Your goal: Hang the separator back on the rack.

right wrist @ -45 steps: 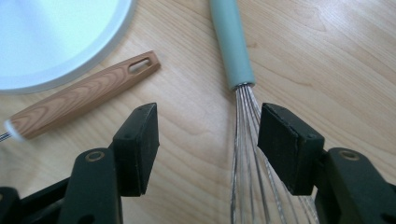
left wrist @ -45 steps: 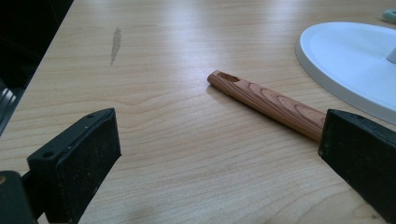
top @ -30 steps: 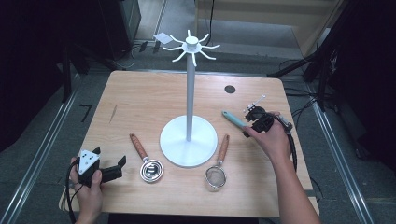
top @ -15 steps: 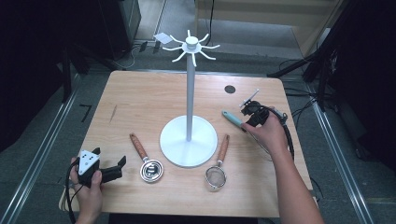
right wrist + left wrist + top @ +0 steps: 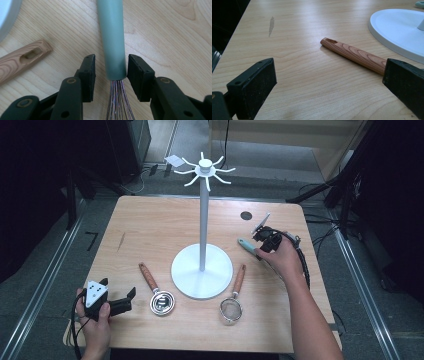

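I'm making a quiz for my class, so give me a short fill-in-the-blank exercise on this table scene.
1. The right gripper has its jaws on either side of the whisk's ____ handle, not yet pressing on it.
2. The tall white stand rises from a ____ base.
3. The left gripper rests with its jaws ____, nothing between them.
4. The strainer and the measuring cup both have ____ handles.

Missing words: green; round; open; wooden

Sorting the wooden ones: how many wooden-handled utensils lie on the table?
2: a small cup left of the white stand's base, and a strainer right of it.
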Demonstrator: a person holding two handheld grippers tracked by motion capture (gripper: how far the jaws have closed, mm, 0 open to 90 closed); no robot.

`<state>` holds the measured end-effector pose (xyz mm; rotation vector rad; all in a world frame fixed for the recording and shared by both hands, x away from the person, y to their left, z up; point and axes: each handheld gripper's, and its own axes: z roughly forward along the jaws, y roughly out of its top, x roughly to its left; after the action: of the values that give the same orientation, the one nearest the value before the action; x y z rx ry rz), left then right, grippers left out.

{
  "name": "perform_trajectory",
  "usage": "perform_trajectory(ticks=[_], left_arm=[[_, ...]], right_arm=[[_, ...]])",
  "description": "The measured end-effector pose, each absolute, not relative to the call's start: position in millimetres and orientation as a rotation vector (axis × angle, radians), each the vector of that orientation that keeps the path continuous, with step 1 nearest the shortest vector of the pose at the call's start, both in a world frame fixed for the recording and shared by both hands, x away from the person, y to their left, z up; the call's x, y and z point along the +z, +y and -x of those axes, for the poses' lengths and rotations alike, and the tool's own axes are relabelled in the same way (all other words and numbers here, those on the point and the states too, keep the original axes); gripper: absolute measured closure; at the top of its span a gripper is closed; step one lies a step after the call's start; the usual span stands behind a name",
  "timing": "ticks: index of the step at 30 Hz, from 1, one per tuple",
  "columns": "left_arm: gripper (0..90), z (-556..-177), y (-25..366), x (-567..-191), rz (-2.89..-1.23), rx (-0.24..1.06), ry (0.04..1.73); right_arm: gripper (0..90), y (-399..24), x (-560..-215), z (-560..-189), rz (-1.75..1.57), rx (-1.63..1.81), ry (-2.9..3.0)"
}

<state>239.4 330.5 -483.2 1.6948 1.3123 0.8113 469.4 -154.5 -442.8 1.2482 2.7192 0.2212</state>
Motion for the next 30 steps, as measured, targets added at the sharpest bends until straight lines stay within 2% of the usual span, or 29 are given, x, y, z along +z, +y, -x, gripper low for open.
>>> perform_trajectory(ticks=[10, 21, 30], left_arm=[[0.0, -238, 331, -483, -1.692, 0.807, 1.305], [0.0, -239, 331, -483, -1.696, 0.797, 1.312], [0.0, -244, 329, -483, -1.714, 0.790, 1.328]], right_arm=[[67.4, -155, -458, -477, -1.277, 0.144, 2.762], [69.4, -160, -463, -483, -1.396, 0.223, 2.743], [70.1, -155, -462, -488, -1.377, 0.144, 2.782]])
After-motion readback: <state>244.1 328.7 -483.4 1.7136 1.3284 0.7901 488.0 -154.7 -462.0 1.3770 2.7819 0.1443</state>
